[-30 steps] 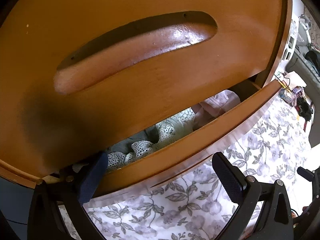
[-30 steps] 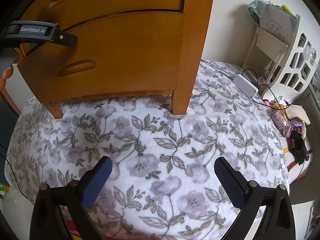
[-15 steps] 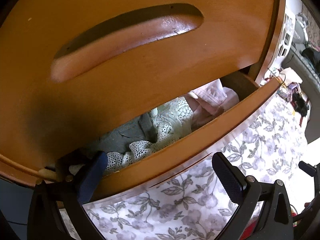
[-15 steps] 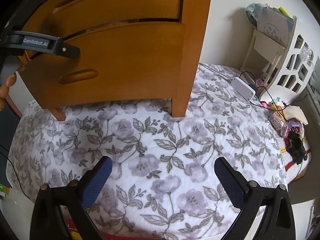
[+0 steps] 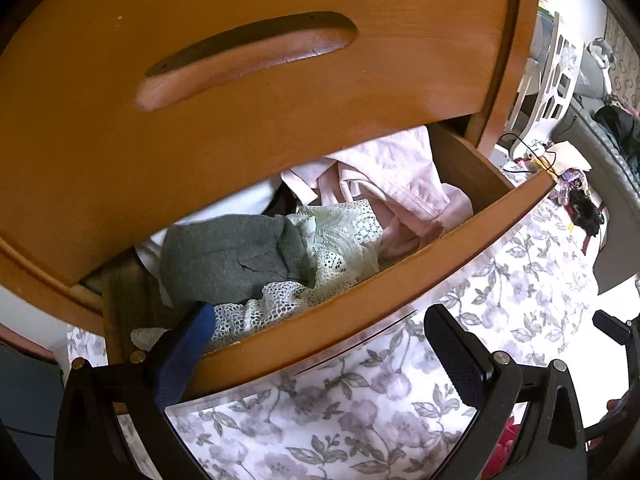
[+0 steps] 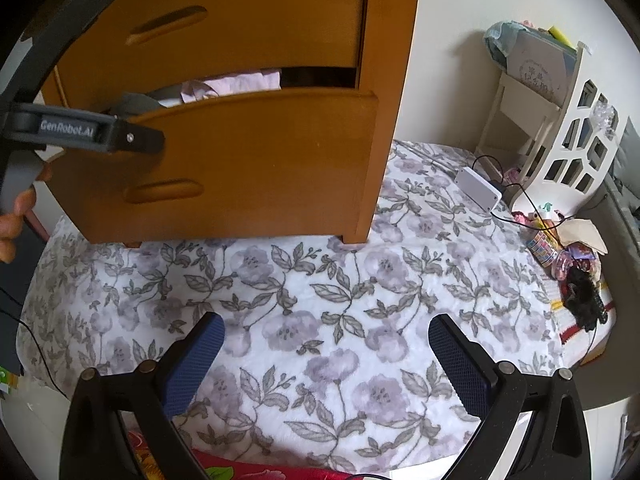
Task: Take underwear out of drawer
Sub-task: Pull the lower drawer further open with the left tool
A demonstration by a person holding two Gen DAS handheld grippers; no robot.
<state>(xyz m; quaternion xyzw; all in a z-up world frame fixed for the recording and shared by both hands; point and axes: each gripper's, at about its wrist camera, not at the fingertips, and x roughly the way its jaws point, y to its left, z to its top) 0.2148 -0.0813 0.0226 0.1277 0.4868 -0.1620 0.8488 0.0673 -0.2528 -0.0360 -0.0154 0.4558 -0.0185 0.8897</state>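
The wooden drawer [image 5: 360, 304] stands partly pulled out of the cabinet. Inside lie a grey garment [image 5: 232, 256], pale green lace underwear [image 5: 344, 236] and a pink garment [image 5: 392, 176]. My left gripper [image 5: 320, 314] is open and straddles the drawer's front panel, its left finger [image 5: 188, 344] inside against the lace and its right finger [image 5: 456, 352] outside. In the right wrist view the same drawer [image 6: 260, 152] shows a gap with pink cloth [image 6: 232, 82], and the left gripper's body [image 6: 80, 132] sits at its left end. My right gripper [image 6: 325, 322] hangs open over the floral blanket [image 6: 320, 280], holding nothing.
A closed upper drawer front [image 5: 248, 92] with a recessed handle overhangs the open one. A white shelf rack [image 6: 560, 120], a white box [image 6: 478, 188] with cables and small clutter [image 6: 572, 256] sit on the right. A person's hand [image 6: 16, 216] holds the left gripper.
The drawer has slid further out with the left gripper hooked on its front, and more of the grey, lace and pink clothes shows. The right gripper has stayed open over the blanket.
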